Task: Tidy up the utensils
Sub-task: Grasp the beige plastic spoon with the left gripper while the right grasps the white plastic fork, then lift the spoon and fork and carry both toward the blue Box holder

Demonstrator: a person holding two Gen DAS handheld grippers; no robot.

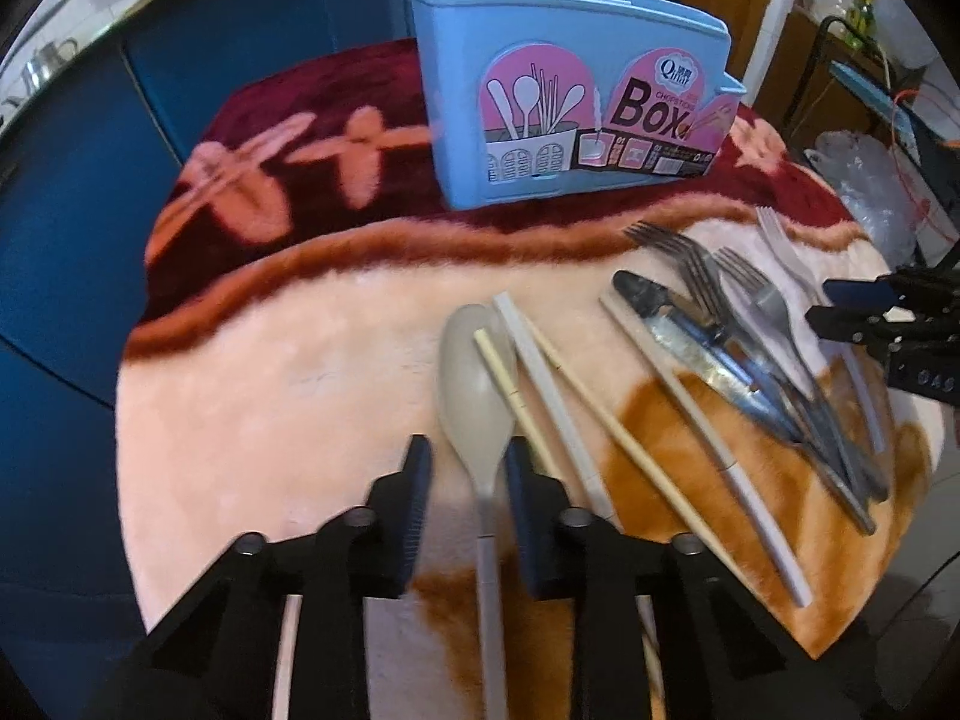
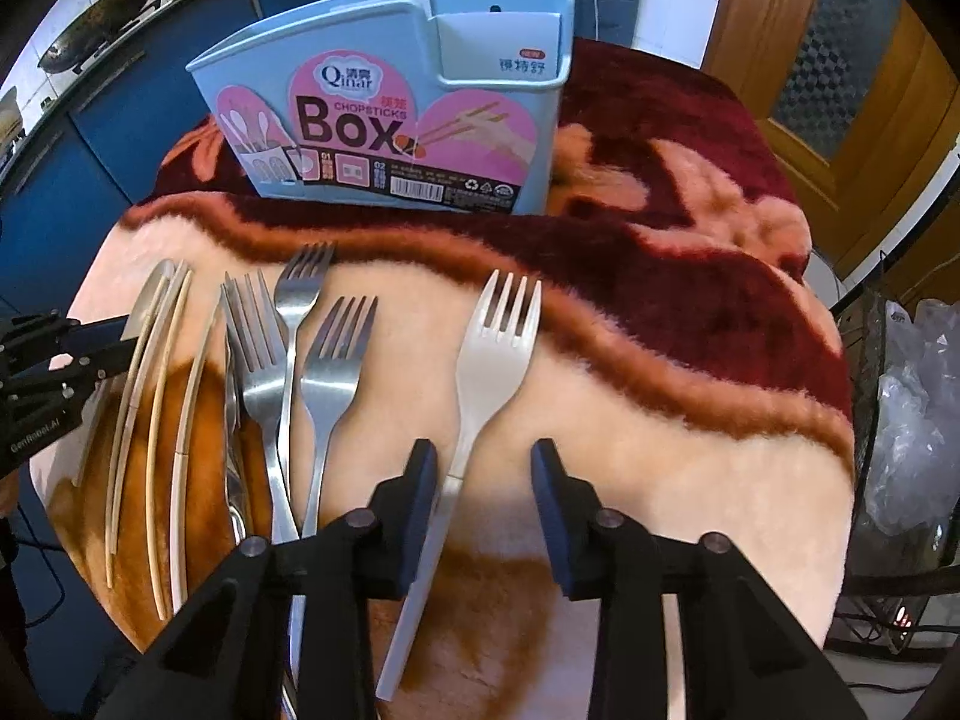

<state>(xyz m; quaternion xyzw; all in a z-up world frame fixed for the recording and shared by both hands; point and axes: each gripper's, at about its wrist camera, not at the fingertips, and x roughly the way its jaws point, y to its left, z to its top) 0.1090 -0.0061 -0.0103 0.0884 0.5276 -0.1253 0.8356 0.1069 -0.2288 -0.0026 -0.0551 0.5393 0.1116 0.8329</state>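
A blue chopsticks box [image 1: 570, 102] stands at the back of the table; it also shows in the right wrist view [image 2: 408, 102]. My left gripper [image 1: 465, 462] is open, its jaws either side of the neck of a grey spoon [image 1: 477, 384] lying flat. Several chopsticks [image 1: 558, 384] lie right of the spoon. My right gripper [image 2: 483, 468] is open over the handle of a white plastic fork [image 2: 489, 360], which lies nearer its left finger. Three metal forks [image 2: 288, 372] and a knife [image 1: 702, 348] lie left of it.
A plush pink, red and brown blanket [image 1: 270, 372] covers the round table. Blue cabinets [image 1: 54, 240] stand at the left. A plastic bag [image 2: 918, 420] and wire rack sit off the table's right edge. A wooden door [image 2: 840, 60] is behind.
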